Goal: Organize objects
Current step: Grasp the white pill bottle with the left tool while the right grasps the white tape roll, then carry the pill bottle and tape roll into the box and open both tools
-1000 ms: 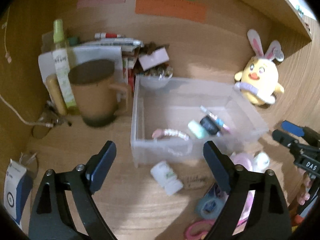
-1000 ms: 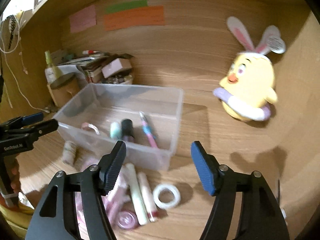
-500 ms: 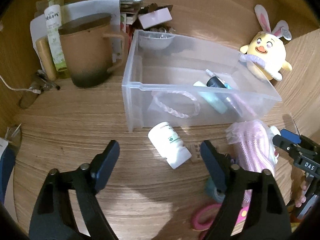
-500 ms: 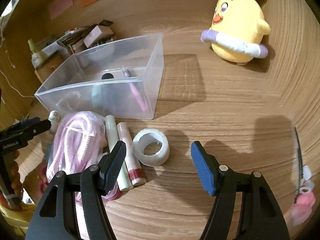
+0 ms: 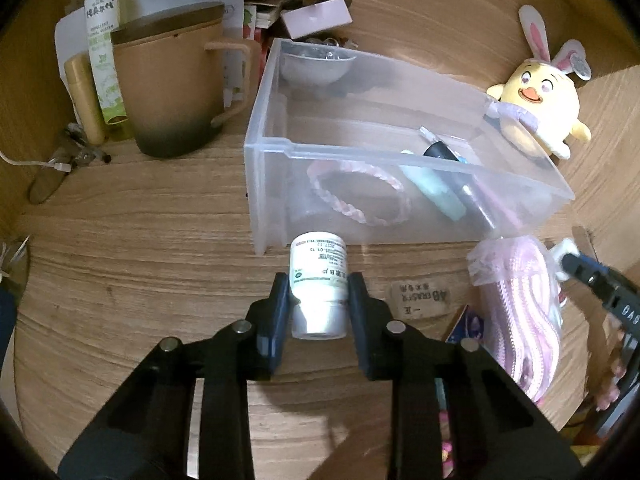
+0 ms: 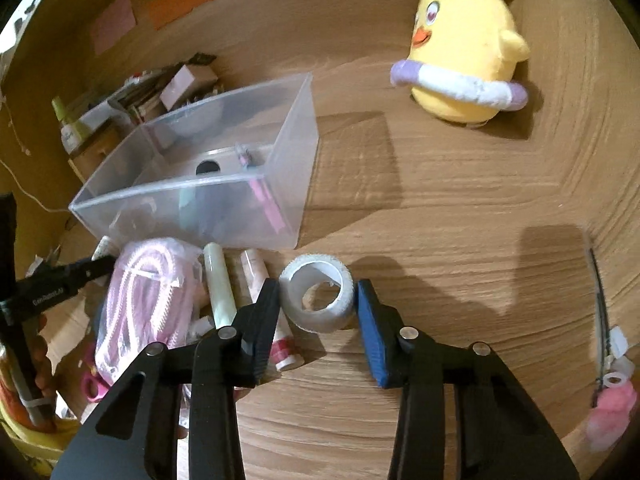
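A clear plastic bin (image 5: pixel 276 184) stands on the wooden desk and also shows in the right wrist view (image 6: pixel 292 184); it holds a pink braided band (image 5: pixel 360 196), a mint tube and dark tubes. My left gripper (image 5: pixel 318 288) is shut on a white pill bottle (image 5: pixel 319 276) lying in front of the bin. My right gripper (image 6: pixel 316 300) has closed onto a white tape roll (image 6: pixel 318 298), both pads touching its sides. A pink coiled cord in a bag (image 6: pixel 140 300) and two tubes (image 6: pixel 218 280) lie left of the roll.
A brown lidded mug (image 5: pixel 168 88), a spray bottle (image 5: pixel 102 52) and stacked papers stand behind the bin at left. A yellow bunny plush (image 6: pixel 464 60) sits at the far right. An eraser (image 5: pixel 420 298), pink scissors (image 6: pixel 94 386) and a pink pom-pom clip (image 6: pixel 610 408) lie on the desk.
Both grippers moved down and forward and closed: the left onto the pill bottle, the right onto the tape roll. Half a second ago both were wide open.
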Available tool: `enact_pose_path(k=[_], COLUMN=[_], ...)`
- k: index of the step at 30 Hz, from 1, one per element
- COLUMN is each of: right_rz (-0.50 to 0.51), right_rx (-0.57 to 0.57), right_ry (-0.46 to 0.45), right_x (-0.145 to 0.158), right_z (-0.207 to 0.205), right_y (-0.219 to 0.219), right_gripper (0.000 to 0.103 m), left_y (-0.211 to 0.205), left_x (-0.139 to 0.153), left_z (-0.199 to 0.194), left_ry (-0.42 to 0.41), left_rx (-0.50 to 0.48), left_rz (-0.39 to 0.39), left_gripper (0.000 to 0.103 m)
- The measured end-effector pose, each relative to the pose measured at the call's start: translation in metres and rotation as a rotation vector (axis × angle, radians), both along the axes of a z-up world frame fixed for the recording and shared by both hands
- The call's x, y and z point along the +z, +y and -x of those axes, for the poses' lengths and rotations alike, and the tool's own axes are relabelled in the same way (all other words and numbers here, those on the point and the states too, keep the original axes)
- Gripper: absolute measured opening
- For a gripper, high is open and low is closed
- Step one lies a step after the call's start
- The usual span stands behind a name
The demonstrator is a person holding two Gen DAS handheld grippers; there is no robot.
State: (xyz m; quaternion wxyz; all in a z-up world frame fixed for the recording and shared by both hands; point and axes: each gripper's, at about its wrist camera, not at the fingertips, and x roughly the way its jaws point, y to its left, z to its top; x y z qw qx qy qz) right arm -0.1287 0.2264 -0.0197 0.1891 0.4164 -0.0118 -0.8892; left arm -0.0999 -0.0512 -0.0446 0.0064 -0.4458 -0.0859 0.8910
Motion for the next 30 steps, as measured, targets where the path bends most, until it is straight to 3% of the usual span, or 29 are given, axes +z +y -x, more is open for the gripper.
enact_pose_path(k=[6,15,24,30], right_rz=[-0.011,0.013,0.047,0.043], right_rx=[-0.005,0.022,0.062,0.102], right_ry=[0.078,0.166,0.261,0.241], right_x=[0.024,0.058,0.092,0.089], right_z=[-0.007,-0.011,-0.003,0.016], right_y=[0.0,-0.01,-0.036,-0.063], right_gripper=[0.035,0.035,0.035,0.035], left_y=[-0.001,-0.001,-0.004,-0.005], left_x=[0.011,0.058,0.092,0.095], left_z=[-0.017,-0.035,-0.017,0.009], left_ry=[0.044,0.178,0.283,0.278], left_rx=[0.0,-0.016,-0.025,-0.032], left_rz=[0.017,-0.006,0.002,0.007], left_gripper=[0.029,0.029,0.029,0.029])
